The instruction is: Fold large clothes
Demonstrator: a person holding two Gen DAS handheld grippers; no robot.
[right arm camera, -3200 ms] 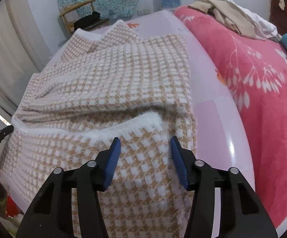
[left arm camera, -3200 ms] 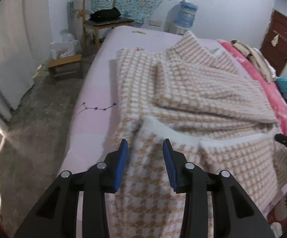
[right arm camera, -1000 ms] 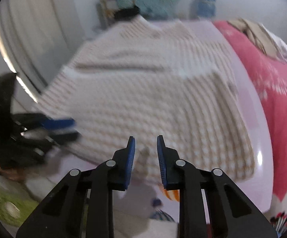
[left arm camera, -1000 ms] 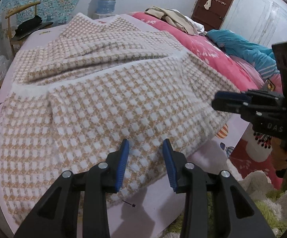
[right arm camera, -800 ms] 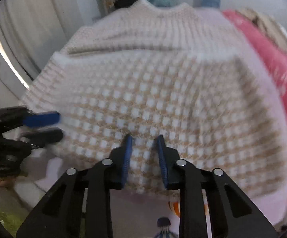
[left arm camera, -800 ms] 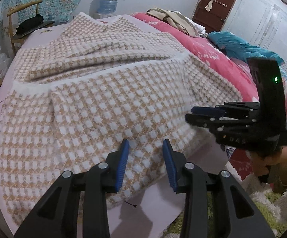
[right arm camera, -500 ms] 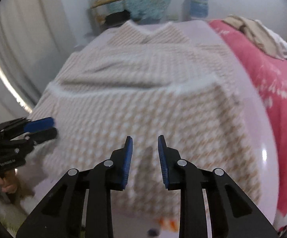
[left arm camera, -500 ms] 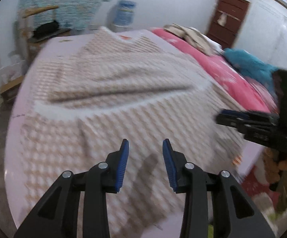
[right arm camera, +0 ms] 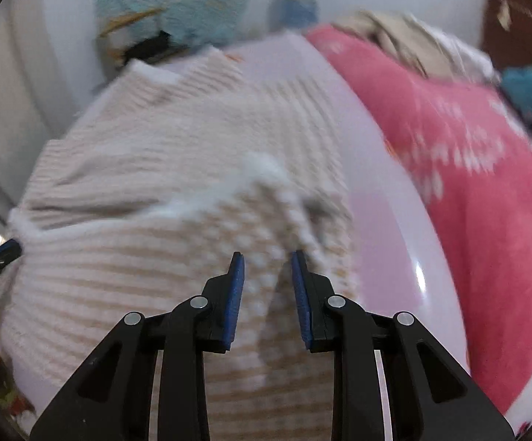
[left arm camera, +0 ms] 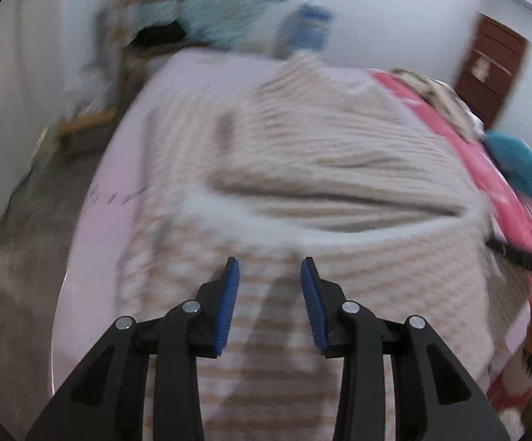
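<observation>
Bed w/ lilac sheet; checked beige-white garment spread on it, part-folded. Left gripper fingers apart, just closing, nothing pinched. Right gripper fingers narrower, just closing, gripping nothing; both above garment.

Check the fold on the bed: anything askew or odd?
Slightly. The folded-up flap of the checked garment ends in a white hem that humps up near the right side instead of lying straight. Both frames are motion-blurred. Nothing looks spilled or damaged.

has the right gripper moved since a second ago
Yes. The right gripper has shifted right, from the checked garment's near edge onto its right part, nearer the pink blanket.
</observation>
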